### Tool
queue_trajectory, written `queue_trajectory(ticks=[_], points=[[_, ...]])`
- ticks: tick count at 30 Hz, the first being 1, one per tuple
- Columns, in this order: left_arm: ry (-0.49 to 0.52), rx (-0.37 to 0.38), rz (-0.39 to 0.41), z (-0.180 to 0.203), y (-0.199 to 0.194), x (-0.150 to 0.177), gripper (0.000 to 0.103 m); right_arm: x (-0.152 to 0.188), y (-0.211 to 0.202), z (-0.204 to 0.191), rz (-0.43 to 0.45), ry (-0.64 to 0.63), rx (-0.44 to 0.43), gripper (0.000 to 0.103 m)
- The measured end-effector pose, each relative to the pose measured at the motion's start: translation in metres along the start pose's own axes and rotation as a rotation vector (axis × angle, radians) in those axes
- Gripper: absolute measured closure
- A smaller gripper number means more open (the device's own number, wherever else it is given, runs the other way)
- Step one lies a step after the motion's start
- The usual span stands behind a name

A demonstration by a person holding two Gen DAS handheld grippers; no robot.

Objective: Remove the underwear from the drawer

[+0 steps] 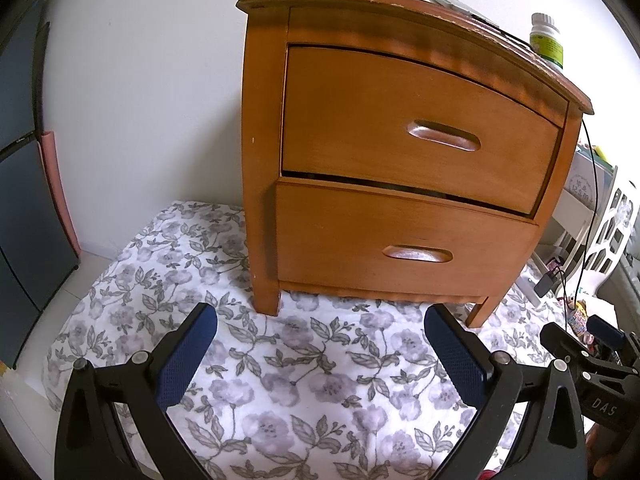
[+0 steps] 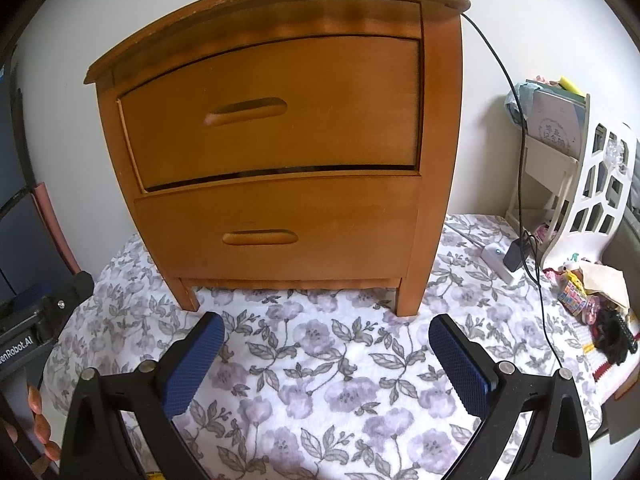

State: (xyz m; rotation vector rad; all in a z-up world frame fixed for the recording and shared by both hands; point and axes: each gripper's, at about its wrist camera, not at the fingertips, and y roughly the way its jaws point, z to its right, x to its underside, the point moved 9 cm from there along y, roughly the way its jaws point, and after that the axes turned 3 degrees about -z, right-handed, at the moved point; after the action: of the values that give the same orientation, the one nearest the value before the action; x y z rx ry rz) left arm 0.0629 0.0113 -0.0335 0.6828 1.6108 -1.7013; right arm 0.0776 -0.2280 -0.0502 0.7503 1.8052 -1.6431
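Observation:
A brown wooden nightstand (image 1: 400, 160) (image 2: 280, 140) stands on a floral cloth, with two drawers. Its upper drawer (image 1: 420, 128) (image 2: 272, 112) sits flush; the lower drawer (image 1: 404, 244) (image 2: 280, 224) stands out a little, leaving a dark gap above it. Each has a recessed oval handle. No underwear shows. My left gripper (image 1: 320, 320) hovers open over the cloth in front of the nightstand, nothing between its blue pads. My right gripper (image 2: 326, 330) is likewise open and empty, facing the lower drawer. The right gripper's body (image 1: 592, 360) shows at the left view's right edge.
The floral cloth (image 2: 320, 360) covers the surface under the nightstand. A white-capped green bottle (image 1: 546, 40) and a flat device stand on top. A black cable (image 2: 520, 160) runs down to a charger (image 2: 514, 256). A white lattice rack (image 2: 592, 184), toys and a dark panel (image 1: 24, 200) flank the area.

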Motion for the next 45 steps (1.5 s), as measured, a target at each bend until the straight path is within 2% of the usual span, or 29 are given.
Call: queue_trajectory(ticks=[13,19,26,31,39,45], points=[[-0.010,0.007,-0.020,-0.002,0.008,0.003,0.000,0.003,0.008,-0.003,-0.025,-0.020,0.013,0.000],[0.005,-0.026,-0.033,-0.008,0.014,0.004,0.000,0.003,0.017,-0.010,-0.039,-0.062,0.006,0.000],[0.014,-0.061,-0.032,-0.019,0.020,0.000,0.000,-0.026,0.023,-0.020,0.004,-0.174,0.034,0.000],[0.016,-0.076,-0.048,-0.027,0.027,0.001,0.000,-0.054,0.037,-0.036,0.041,-0.310,0.047,0.000],[0.001,-0.078,-0.068,-0.036,0.037,0.004,0.000,-0.086,0.091,-0.063,0.020,-0.547,0.116,0.000],[-0.006,-0.078,-0.081,-0.041,0.044,0.007,0.000,-0.082,0.130,-0.082,-0.024,-0.673,0.145,0.007]])
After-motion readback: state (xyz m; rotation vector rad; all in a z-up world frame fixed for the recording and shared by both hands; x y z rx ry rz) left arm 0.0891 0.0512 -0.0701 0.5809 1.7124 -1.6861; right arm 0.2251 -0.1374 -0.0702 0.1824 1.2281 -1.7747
